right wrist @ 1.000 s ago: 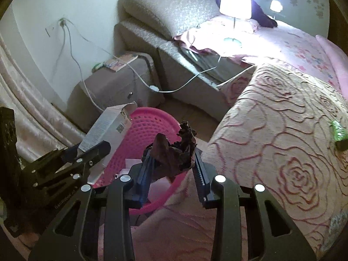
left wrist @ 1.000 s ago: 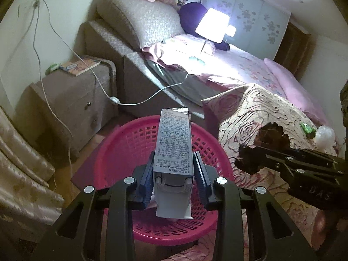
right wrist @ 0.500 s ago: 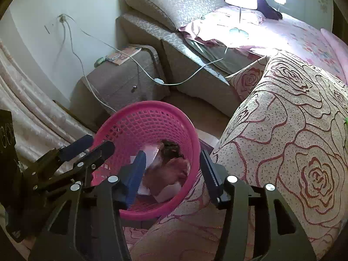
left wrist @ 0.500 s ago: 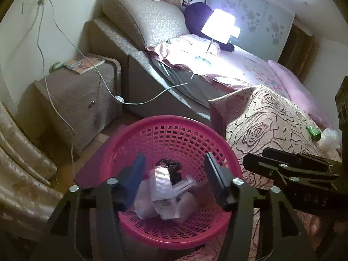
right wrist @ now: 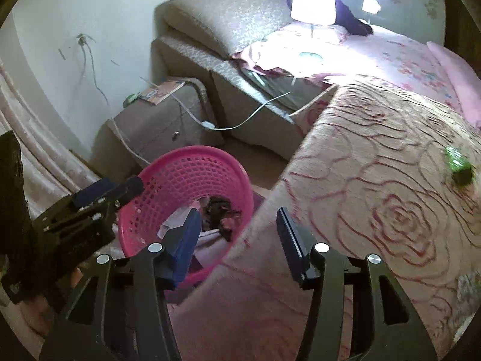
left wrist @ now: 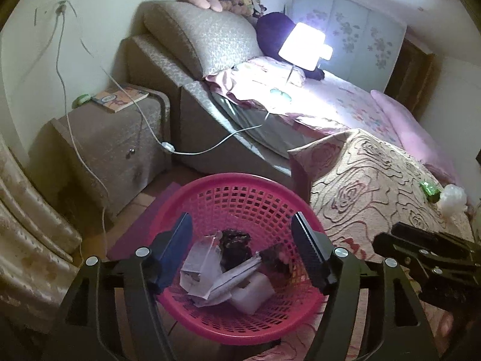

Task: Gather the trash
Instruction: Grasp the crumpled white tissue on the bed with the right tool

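Note:
A pink mesh basket (left wrist: 240, 192) stands on the floor beside the bed; it also shows in the right wrist view (right wrist: 180, 168). Inside lie a white carton (left wrist: 252, 294), crumpled paper (left wrist: 204, 264) and a dark wrapper (left wrist: 234, 243). My left gripper (left wrist: 242, 248) is open and empty right above the basket. My right gripper (right wrist: 239, 233) is open and empty over the basket's right rim and the bed edge. A green wrapper (right wrist: 458, 167) lies on the rose-patterned blanket, to the right; it also shows in the left wrist view (left wrist: 430, 189), beside a white crumpled piece (left wrist: 452, 198).
A rose-patterned blanket (right wrist: 375, 210) covers the bed at the right. A bedside cabinet (left wrist: 114, 138) with a book (left wrist: 120, 97) stands at the left. White cables (left wrist: 90, 165) hang from the wall socket. A lit lamp (left wrist: 303, 46) stands on the bed. Curtains (left wrist: 27, 228) hang at far left.
Both grippers opened. The carton dropped from my left gripper and the dark wrapper from my right gripper into the basket. The right gripper has shifted right, toward the blanket.

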Available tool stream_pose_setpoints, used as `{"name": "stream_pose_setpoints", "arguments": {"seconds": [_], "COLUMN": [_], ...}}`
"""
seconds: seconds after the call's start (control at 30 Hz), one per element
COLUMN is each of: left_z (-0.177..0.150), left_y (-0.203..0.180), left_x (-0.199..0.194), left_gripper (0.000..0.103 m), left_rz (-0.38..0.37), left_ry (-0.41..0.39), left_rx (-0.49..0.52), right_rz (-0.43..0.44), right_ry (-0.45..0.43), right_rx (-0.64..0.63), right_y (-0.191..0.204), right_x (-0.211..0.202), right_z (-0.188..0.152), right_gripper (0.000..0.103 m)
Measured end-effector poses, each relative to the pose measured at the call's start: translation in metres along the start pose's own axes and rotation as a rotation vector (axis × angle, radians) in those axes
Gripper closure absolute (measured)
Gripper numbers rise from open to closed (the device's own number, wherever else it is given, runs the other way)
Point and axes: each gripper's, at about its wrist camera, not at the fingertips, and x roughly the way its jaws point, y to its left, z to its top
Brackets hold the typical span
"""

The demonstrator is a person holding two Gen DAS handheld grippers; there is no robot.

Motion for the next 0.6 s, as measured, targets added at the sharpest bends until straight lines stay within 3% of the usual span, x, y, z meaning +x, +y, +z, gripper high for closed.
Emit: {"name": "stream_pose_setpoints", "arguments": {"seconds": [0.4,0.6], "left_z": [-0.011,-0.021], "left_y": [-0.053,-0.08], "left_x": [-0.014,-0.022], "left_gripper": [0.037,0.037], "left_rz": [-0.08,-0.129], "left_ry": [0.0,0.008], "left_rx": [0.108,0.159], "right_rz": [-0.112,-0.29], "right_ry": [-0.087,-0.177], "right_rx": [0.097,0.103], "right_y": [-0.055,-0.091], "right_x": [-0.074,-0.123], "right_z": [-0.062,-0.094], "right_gripper": [0.051,0.041]}}
